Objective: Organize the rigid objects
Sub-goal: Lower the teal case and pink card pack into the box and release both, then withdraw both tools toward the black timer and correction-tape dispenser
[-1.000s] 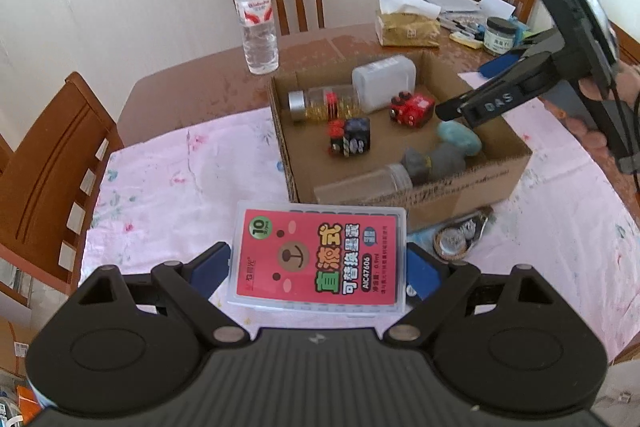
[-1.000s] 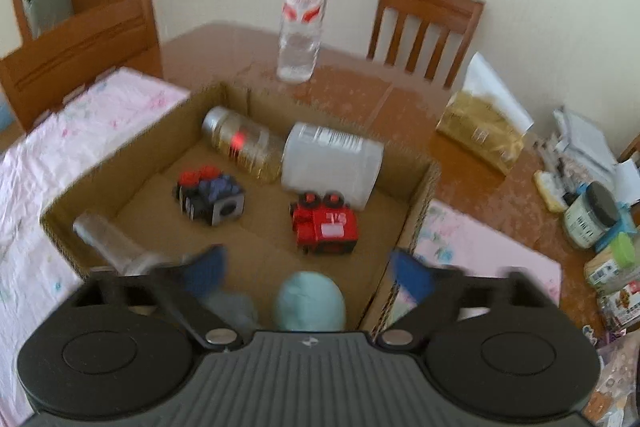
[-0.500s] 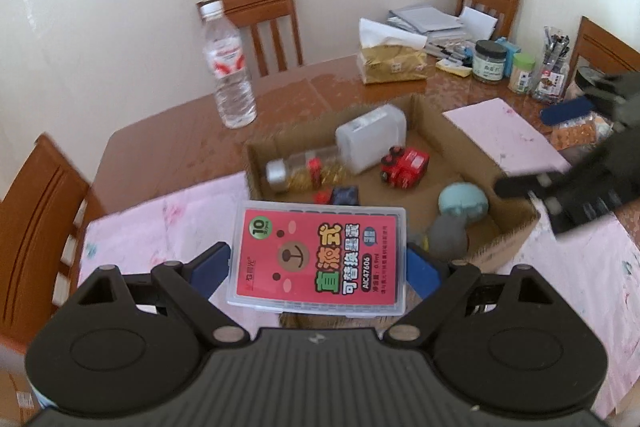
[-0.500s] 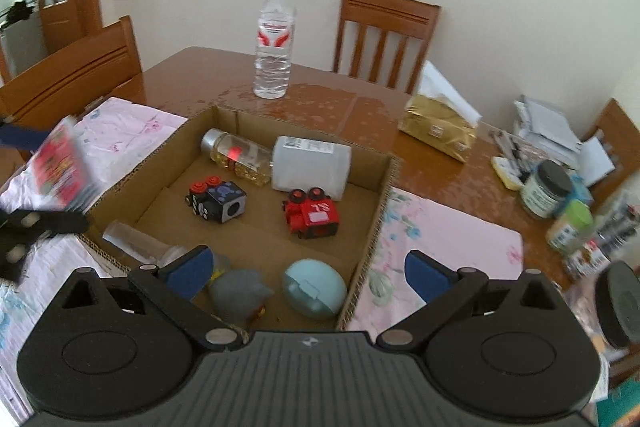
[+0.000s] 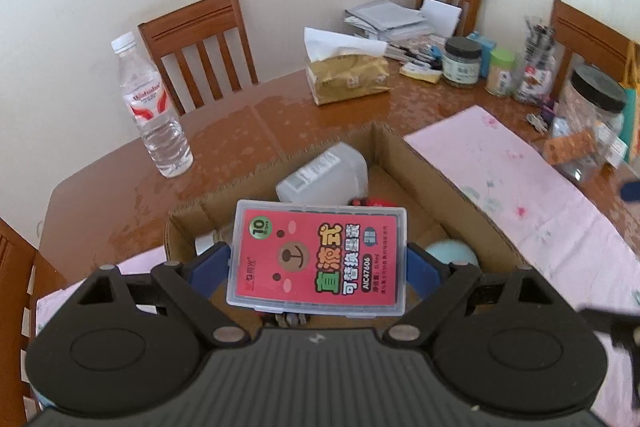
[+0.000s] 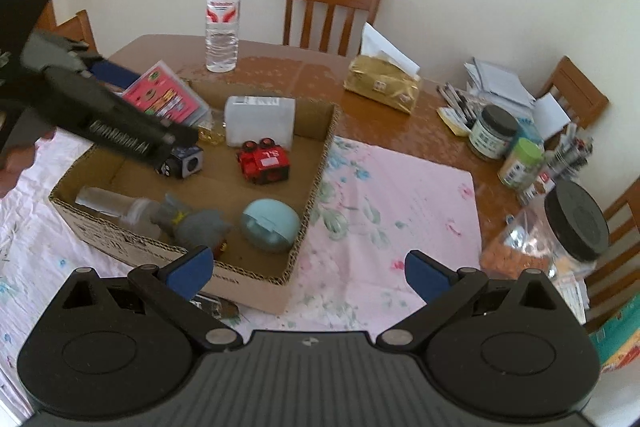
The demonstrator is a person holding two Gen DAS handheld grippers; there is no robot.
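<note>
Red refill case (image 5: 318, 259) clamped in left gripper (image 5: 318, 267) above cardboard box (image 5: 448, 183).

A: What's in the cardboard box (image 6: 308, 183)?
B: A red toy truck (image 6: 264, 161) mid-frame, a blue egg-shaped case (image 6: 270, 225) below it.
A: And upper left?
B: The left hand-held gripper (image 6: 132, 83) clamps a pink card case (image 6: 166, 99); the right hand-held gripper (image 6: 308, 269) gapes empty.

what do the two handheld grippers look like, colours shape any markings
Both match: the left gripper and right gripper each have a black ribbed body with a small pale logo, two round black discs at the sides, angled black linkage arms with silver pivot pins, and blue finger pads. From the right wrist view, the left gripper's side carries white lettering, too blurred to read.
</note>
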